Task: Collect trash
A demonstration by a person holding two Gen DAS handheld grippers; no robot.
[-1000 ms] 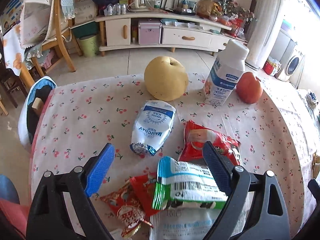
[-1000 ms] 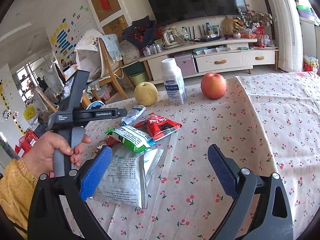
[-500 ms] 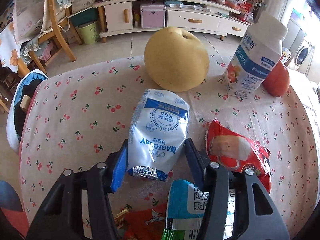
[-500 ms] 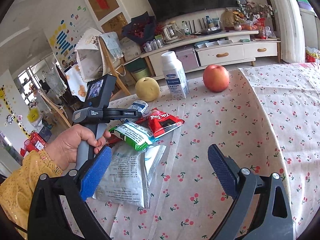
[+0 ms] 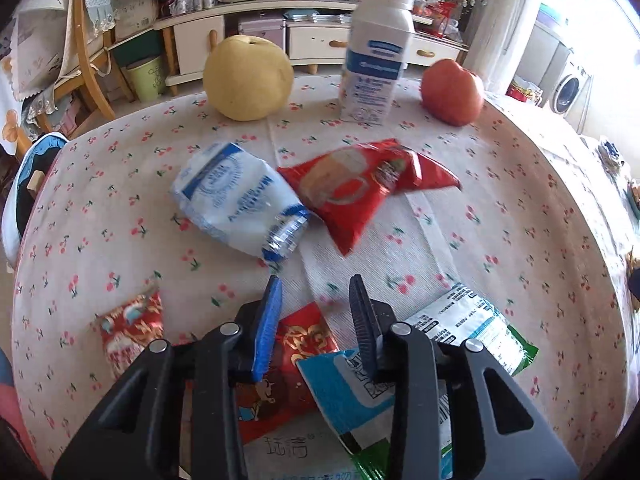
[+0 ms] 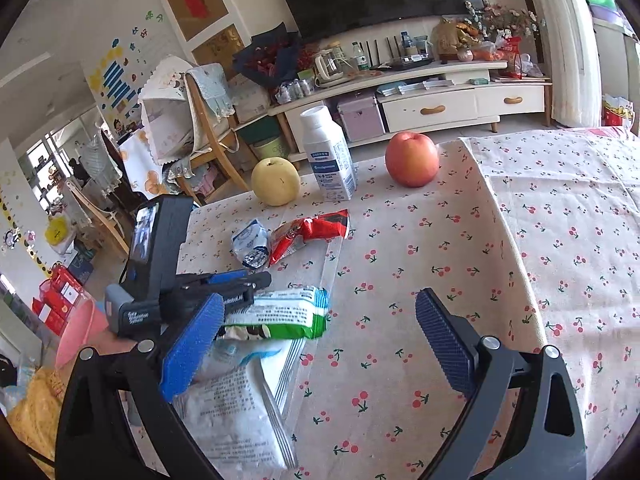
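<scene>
Trash wrappers: white-blue packet and red packet flat on bench. Light, crinkly, slippery; best pinched at crimped end. Left tongs narrowed, empty; right tongs wide, empty.

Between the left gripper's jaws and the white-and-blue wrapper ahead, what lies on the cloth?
Nothing: only bare cherry-print cloth separates the left gripper from the white-and-blue wrapper, seen in the left wrist view.

white tablecloth with red cherry print; red wrapper; yellow pear.
</scene>
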